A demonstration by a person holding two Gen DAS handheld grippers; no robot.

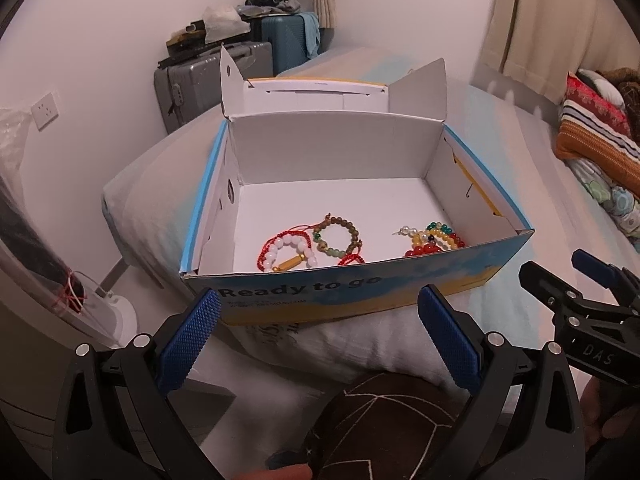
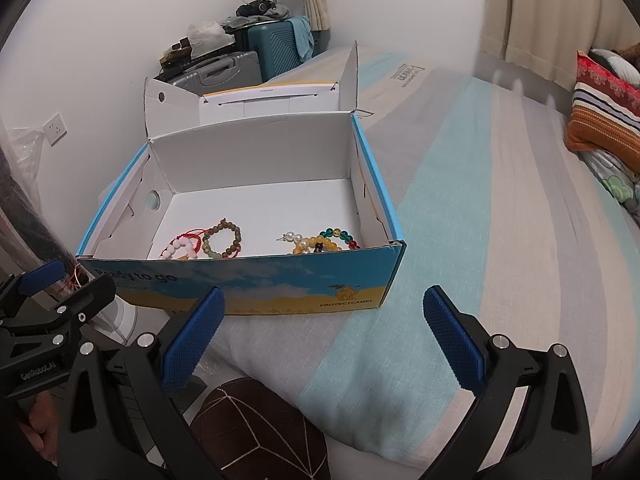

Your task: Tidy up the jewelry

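Note:
An open cardboard box (image 1: 360,284) (image 2: 280,280) with a blue and yellow printed front sits on the bed. Inside, near its front wall, lie a white bead bracelet with red cord (image 1: 286,250) (image 2: 180,248), a green-brown bead bracelet (image 1: 340,236) (image 2: 222,239), and a heap of yellow, red and green beads (image 1: 434,238) (image 2: 324,240). My left gripper (image 1: 320,312) stands open in front of the box, holding nothing. My right gripper (image 2: 322,312) is open too, before the box's right corner, and shows at the right edge of the left wrist view (image 1: 560,280).
The striped bed cover (image 2: 460,220) stretches right of the box. A brown patterned cushion (image 1: 384,420) (image 2: 256,428) lies just below both grippers. Striped pillows (image 2: 600,112) are at the far right. Suitcases (image 1: 208,84) stand by the wall behind.

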